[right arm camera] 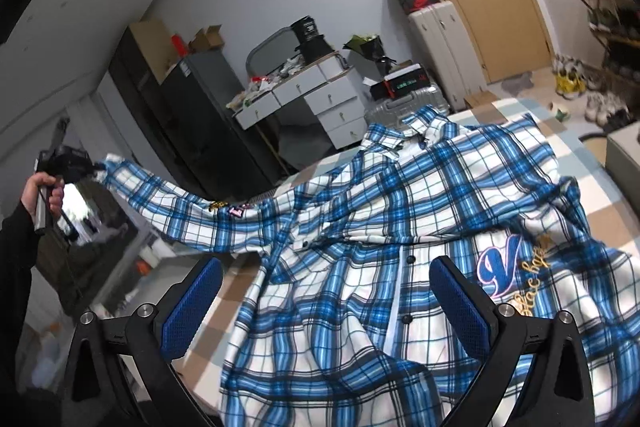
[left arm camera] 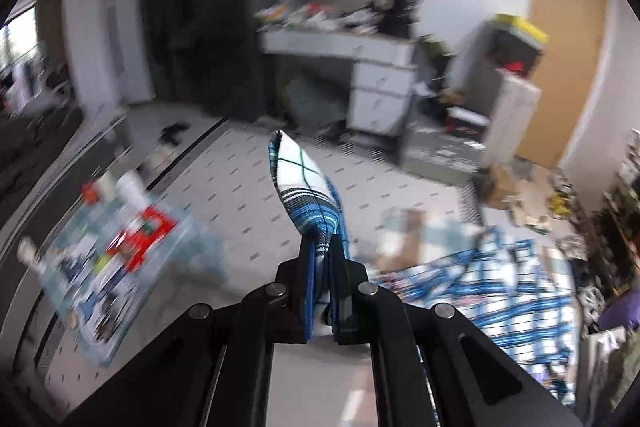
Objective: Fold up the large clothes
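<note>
A blue-and-white plaid shirt (right arm camera: pixel 400 247) lies spread beneath the right gripper (right arm camera: pixel 326 301), whose jaws are spread wide and hold nothing. The left gripper (left arm camera: pixel 322 267) has its jaws pinching the shirt's sleeve cuff (left arm camera: pixel 304 187), lifted off to the side.

The left wrist view is raised, facing out across the floor toward the white desk (left arm camera: pixel 360 67). The right wrist view is held close above the plaid shirt (right arm camera: pixel 400 247), angled downward. The desk, door and shirt are shared by both.
</note>
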